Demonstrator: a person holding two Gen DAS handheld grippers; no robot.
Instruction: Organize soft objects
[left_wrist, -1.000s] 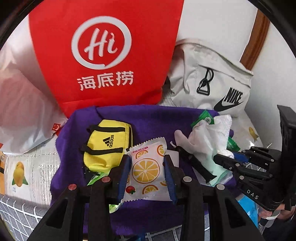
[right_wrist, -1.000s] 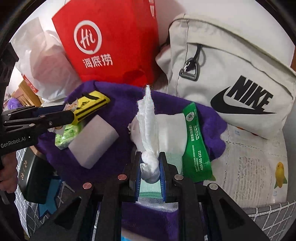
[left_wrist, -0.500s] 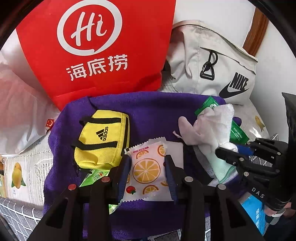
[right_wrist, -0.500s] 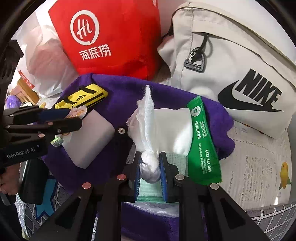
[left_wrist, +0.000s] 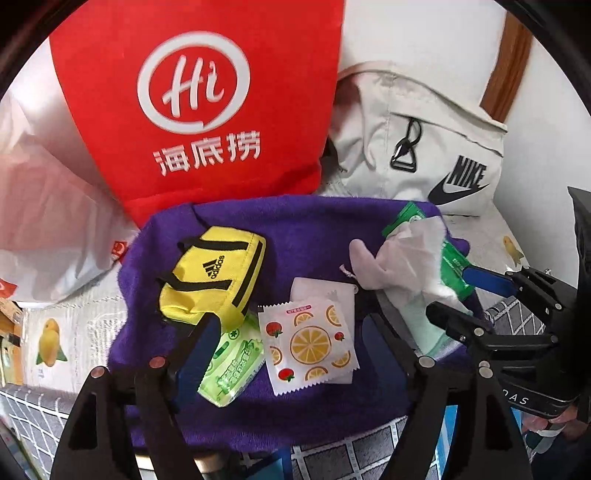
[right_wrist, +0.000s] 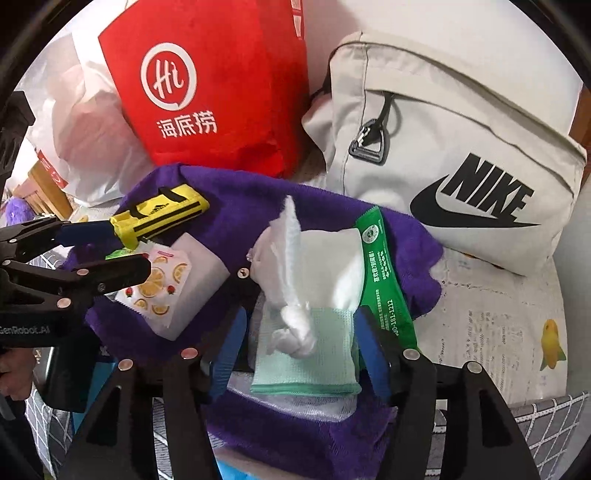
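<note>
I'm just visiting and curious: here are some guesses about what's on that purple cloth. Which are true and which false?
1. A yellow pouch lies on the purple towel. True.
2. The orange-slice packet is clamped in the left hand-held gripper. False: its jaws are opening and the packet lies free between them.
3. A red bag stands behind the towel. True.
4. The backpack is black. False: it is off-white with black lettering.
5. The knotted white tissue rests on a pale green cloth. True.
</note>
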